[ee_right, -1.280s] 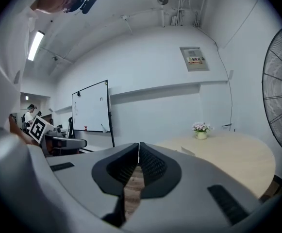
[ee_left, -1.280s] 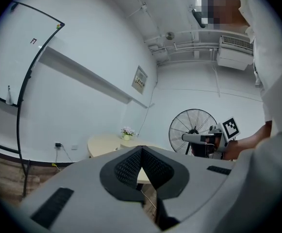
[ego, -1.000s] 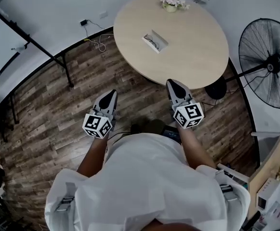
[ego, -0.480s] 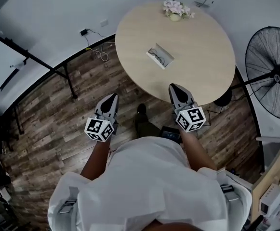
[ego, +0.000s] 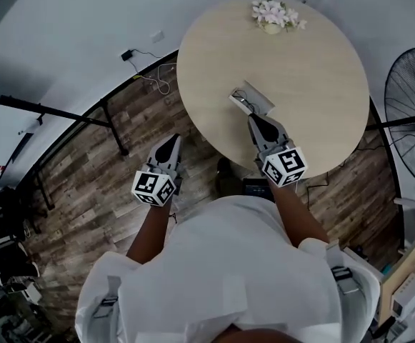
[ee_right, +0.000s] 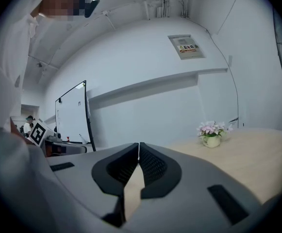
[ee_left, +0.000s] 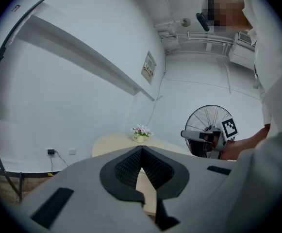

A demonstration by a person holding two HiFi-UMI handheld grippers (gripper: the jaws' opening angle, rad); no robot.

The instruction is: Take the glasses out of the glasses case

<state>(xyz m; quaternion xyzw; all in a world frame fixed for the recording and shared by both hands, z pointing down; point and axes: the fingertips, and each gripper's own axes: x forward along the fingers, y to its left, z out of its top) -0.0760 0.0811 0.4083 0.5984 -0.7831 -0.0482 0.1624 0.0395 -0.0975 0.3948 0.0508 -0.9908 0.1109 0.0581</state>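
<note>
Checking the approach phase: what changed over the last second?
The person stepped up to the round table, and both grippers came forward. The right gripper now reaches over the table's edge, its tip close to the open glasses case; the left gripper is over the floor. Unchanged: both jaws shut and empty, glasses in the case, flower pot in place.

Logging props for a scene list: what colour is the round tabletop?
Pale beige; the round tabletop shows best in the head view.
</note>
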